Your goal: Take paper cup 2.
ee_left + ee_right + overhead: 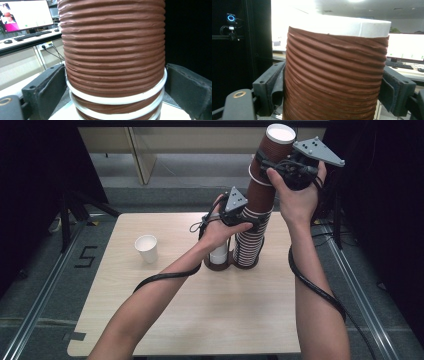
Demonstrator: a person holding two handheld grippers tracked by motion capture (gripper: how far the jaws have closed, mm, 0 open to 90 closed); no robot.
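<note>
Single cup point(146, 248) left of cup stack point(250, 240)

The left hand point(220, 227) hides part of the brown cup point(218, 259) beside the cup stack point(252, 232).

Both forearms are bare, without sleeves, and each hand carries a black claw, the left claw point(248, 218) and right claw point(268, 159), with a grey three-cornered dotted plate and a black trailing cable.

One legible mark — a black "5" point(85, 256) taped on the grey floor point(40, 285), left of the table point(165, 320). Monitor text unreadable.
</note>
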